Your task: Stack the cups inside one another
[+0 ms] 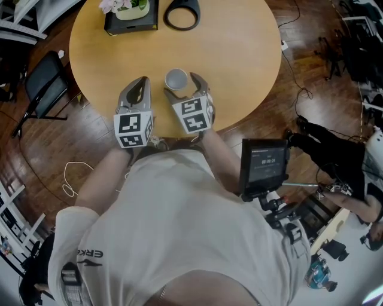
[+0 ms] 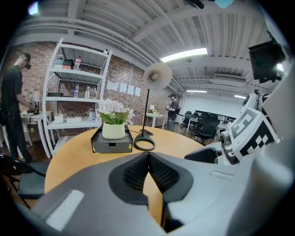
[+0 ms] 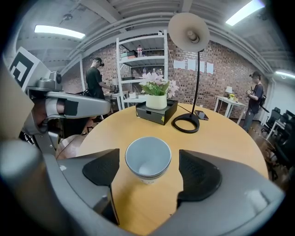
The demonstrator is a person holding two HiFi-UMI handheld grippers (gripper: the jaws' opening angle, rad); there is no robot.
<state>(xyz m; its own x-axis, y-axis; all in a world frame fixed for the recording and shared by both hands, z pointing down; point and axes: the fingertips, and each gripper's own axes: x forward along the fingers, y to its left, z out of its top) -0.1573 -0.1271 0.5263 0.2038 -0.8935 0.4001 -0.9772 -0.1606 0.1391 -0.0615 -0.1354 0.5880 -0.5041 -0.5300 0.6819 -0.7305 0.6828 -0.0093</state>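
Observation:
A pale grey-white cup (image 1: 176,78) stands upright near the front edge of the round wooden table (image 1: 239,54). A second rim line just under its lip suggests one cup nested in another. My right gripper (image 1: 183,87) is open, with the cup (image 3: 148,159) between its jaws and a gap of bare table on each side. Neither black ribbed pad (image 3: 103,171) touches it. My left gripper (image 1: 141,86) rests just left of the cup, apart from it. In the left gripper view its jaws meet at the tips (image 2: 148,157) with nothing between them.
At the table's far side sit a black tray with a potted flower (image 1: 130,15) and a desk lamp's ring base (image 1: 181,13). A black chair (image 1: 43,89) stands left of the table, a screen on a stand (image 1: 264,162) at my right. People stand by shelves (image 3: 138,69) beyond.

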